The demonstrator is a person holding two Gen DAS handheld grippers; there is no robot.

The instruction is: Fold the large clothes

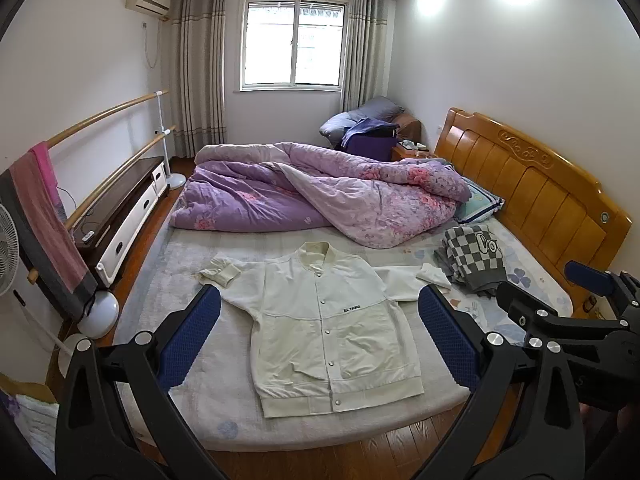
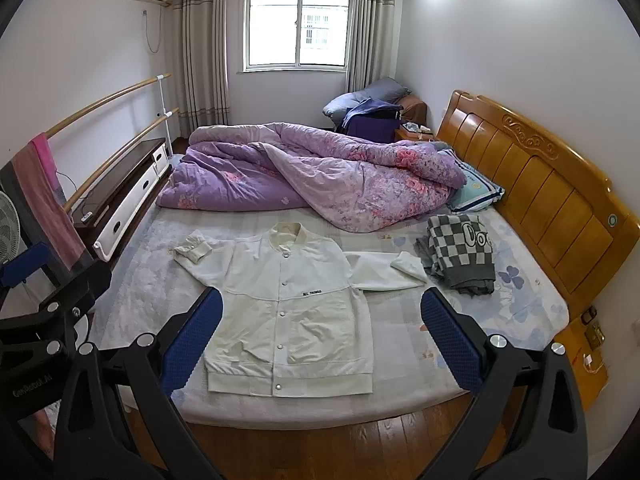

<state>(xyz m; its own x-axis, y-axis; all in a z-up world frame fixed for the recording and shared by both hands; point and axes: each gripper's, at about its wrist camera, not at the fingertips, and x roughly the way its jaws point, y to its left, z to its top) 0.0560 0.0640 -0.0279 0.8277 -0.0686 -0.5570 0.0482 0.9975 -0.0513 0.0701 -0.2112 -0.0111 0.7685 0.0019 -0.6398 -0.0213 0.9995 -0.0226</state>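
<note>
Left claw and right claw, both spread wide and empty, held above the near edge of the bed. Beyond and below both claws the white jacket lies flat, front up, snaps closed, sleeves out to either side. Step in hand: approach, no fold yet made. The next move likely calls for lowering each claw to a sleeve and pinching a single layer. A checkered garment lies far right of the right claw.
</note>
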